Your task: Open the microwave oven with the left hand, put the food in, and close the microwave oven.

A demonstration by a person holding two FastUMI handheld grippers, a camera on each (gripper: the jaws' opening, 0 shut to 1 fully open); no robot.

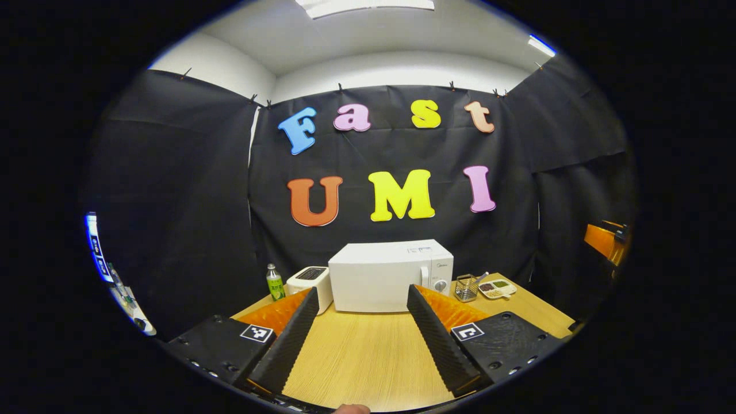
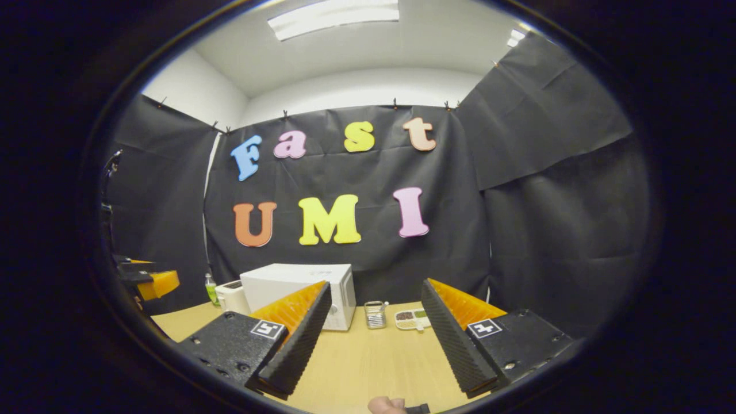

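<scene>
Wide wooden tabletop fills the lower half of the left gripper view, pale grain running straight away toward the black cloth wall. At its far edge, dead at twelve o'clock from the left claw, sits the white microwave oven, door shut, handle and dials on its right end. In the right gripper view the same microwave oven stands off at about eleven o'clock, partly behind that claw's own left finger.

Just beside the microwave's left side there's a white toaster, slots on top, and further out at ten o'clock a small green bottle standing upright. On the other side, at one o'clock, a wire mesh holder stands near the microwave's right corner, and just past it lies the food: a white divided tray with dark and green portions in its compartments, resting flat on the tabletop, apart from the microwave. From the right gripper view that tray and the mesh holder sit almost straight ahead, twelve o'clock.

Left claw: fingers spread wide, nothing between them, hovering above the tabletop well short of the oven. Right claw: also spread wide and empty, over the near tabletop. At nine o'clock in the right gripper view, the other gripper's tip pokes in at the edge.
</scene>
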